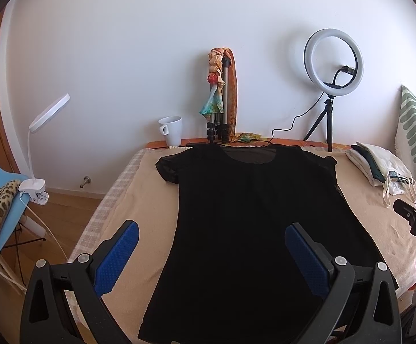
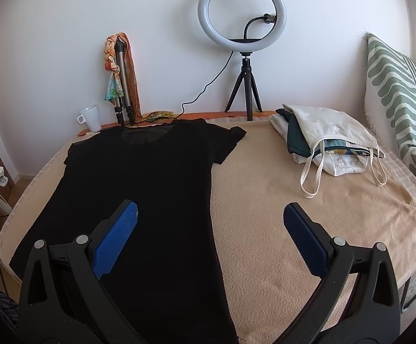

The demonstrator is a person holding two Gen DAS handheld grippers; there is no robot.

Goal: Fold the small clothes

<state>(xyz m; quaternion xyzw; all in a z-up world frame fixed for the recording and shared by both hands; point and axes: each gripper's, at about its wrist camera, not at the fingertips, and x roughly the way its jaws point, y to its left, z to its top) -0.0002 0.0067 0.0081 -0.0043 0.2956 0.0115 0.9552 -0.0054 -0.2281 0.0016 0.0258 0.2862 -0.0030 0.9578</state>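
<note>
Beige blanket (image 2: 279,200) bears black T-shirt (image 2: 150,186), flat, unfolded — left gripper (image 1: 211,246) and right gripper (image 2: 209,229) both spread wide, empty.

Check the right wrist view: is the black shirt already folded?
No, the black shirt lies spread flat on the beige blanket, both sleeves out.

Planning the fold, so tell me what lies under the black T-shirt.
The black T-shirt lies spread flat on a beige blanket that shows all around it. Whatever the blanket has directly beneath the shirt is covered and cannot be seen.
</note>
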